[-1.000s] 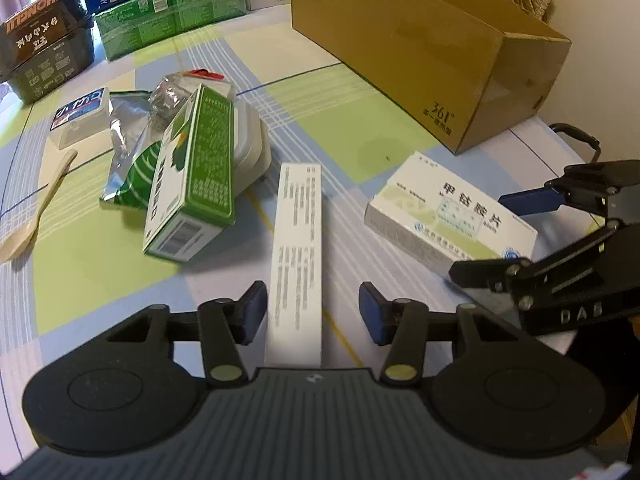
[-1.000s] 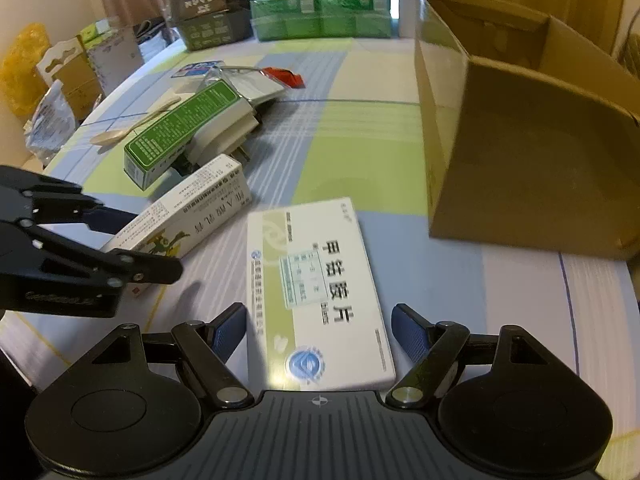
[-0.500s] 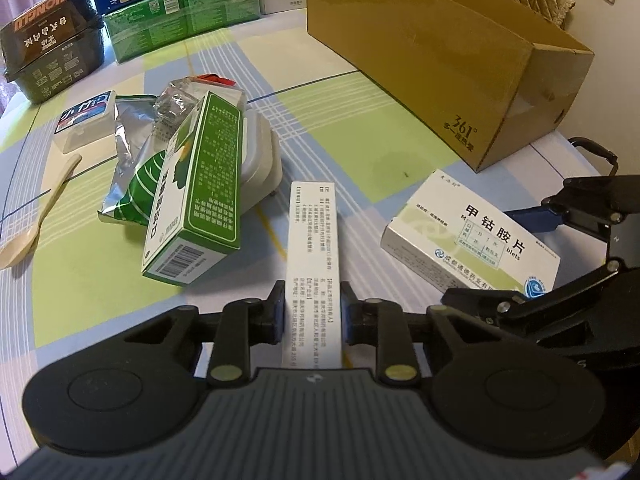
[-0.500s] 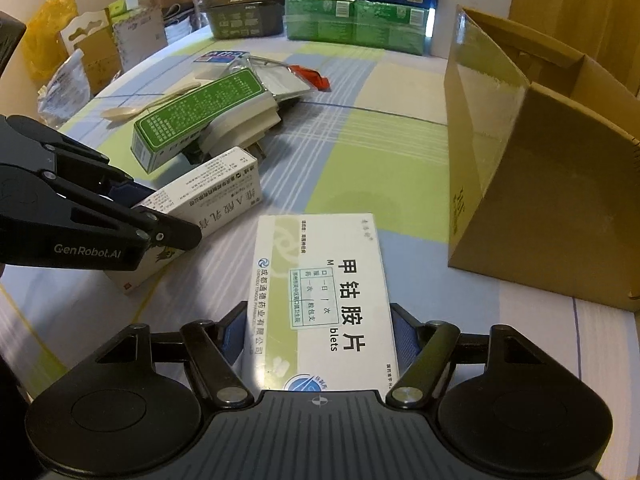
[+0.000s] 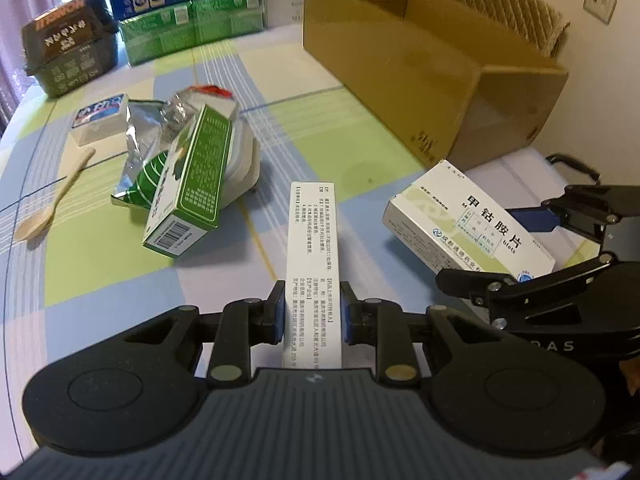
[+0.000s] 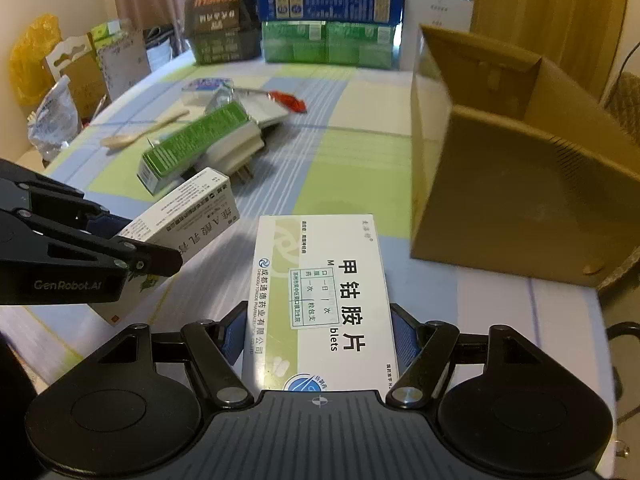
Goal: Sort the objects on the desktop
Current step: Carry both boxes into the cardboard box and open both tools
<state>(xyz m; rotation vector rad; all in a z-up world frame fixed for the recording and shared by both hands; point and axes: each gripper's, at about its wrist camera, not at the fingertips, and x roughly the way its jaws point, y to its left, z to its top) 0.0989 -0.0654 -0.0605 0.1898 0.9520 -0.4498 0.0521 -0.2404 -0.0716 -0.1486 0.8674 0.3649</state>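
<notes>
- Long white medicine carton: you are holding it off the tablecloth in your left gripper, whose blue pads are pressing against both long sides near the carton's rear end; the carton is pointing forward along the fingers.
- Flat white tablet box: you are clamping it in your right gripper, jaws spread wide to its full width and closed against both edges; it is sitting raised, just right of the long carton and in front of the cardboard box.
- Open cardboard box: it is standing on the table's right side, mouth upward, near both held items.
- Green carton: it is leaning tilted on a white plastic container, left of the long carton.
- Silver foil bag: it is lying crumpled behind the green carton, touching it.
- Small white-and-blue box: it is resting just left of the foil bag.
- Wooden spoon: it is lying alone near the table's left edge.
- Checked tablecloth: it is covering the table beneath everything.
</notes>
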